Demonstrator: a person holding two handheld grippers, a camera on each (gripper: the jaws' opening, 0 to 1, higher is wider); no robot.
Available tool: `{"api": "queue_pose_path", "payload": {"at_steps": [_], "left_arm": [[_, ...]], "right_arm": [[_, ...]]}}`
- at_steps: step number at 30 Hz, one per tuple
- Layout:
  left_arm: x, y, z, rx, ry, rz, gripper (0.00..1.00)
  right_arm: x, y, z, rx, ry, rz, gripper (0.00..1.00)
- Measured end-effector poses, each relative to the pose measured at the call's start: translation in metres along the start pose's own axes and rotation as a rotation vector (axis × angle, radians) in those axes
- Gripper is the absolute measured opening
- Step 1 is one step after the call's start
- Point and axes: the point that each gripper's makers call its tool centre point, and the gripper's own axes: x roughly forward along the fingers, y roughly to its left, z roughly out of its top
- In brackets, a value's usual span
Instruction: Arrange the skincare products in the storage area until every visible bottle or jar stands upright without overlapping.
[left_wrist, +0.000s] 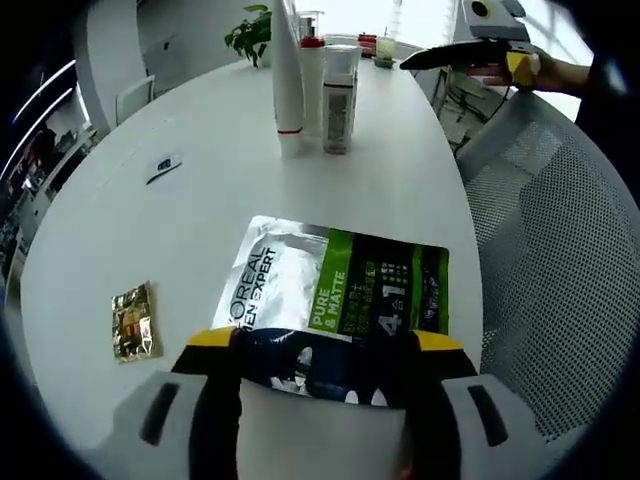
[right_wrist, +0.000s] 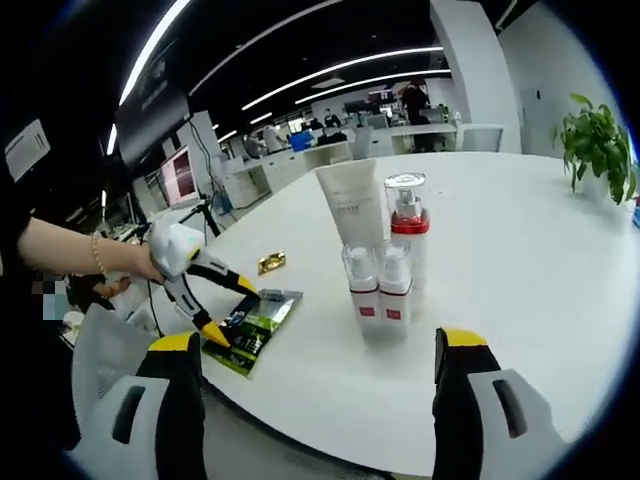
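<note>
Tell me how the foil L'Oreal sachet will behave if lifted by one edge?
The foil sachet lies flat and thin, so it probably droops and weighs little. Its glossy surface may slip between the left gripper jaws at its edge.

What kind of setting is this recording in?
Most likely an open-plan office: a large white table with a mesh chair, rows of desks with monitors under ceiling strip lights, and a potted plant.

White table (left_wrist: 200, 130); potted plant (right_wrist: 597, 145); mesh chair (left_wrist: 560, 260); small pen (left_wrist: 163, 170).
</note>
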Motion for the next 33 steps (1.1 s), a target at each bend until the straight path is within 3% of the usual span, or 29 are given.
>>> {"api": "queue_pose_path", "payload": {"at_steps": [3,5,7,12,20,26,30,33], "left_arm": [[-0.002,0.0,0.0,0.024,0.017,0.0,0.57],[-0.007,0.002,0.008,0.014,0.003,0.017,0.54],[-0.015,0.006,0.022,-0.01,-0.048,0.053,0.57],[-0.02,0.007,0.029,-0.05,-0.069,0.091,0.61],[-0.029,0.001,0.033,-0.245,-0.131,0.147,0.72],[-0.042,-0.003,0.027,-0.425,-0.164,0.216,0.84],[-0.049,-0.004,0.026,-0.478,-0.189,0.24,0.9],[-0.061,-0.007,0.029,-0.549,-0.246,0.273,0.92]], "right_arm": [[0.0,0.002,-0.001,-0.002,0.004,0.01,0.96],[0.0,0.004,-0.001,-0.007,0.006,0.017,0.96],[0.001,0.005,-0.001,-0.007,0.008,0.024,0.96],[0.001,0.008,-0.001,0.014,0.003,0.048,0.96],[0.001,0.01,-0.002,0.022,0.001,0.067,0.97],[0.001,0.007,0.0,0.073,-0.014,0.066,0.97],[0.001,0.008,0.001,0.082,-0.016,0.075,0.97],[0.002,0.014,0.0,0.064,-0.007,0.099,0.97]]}}
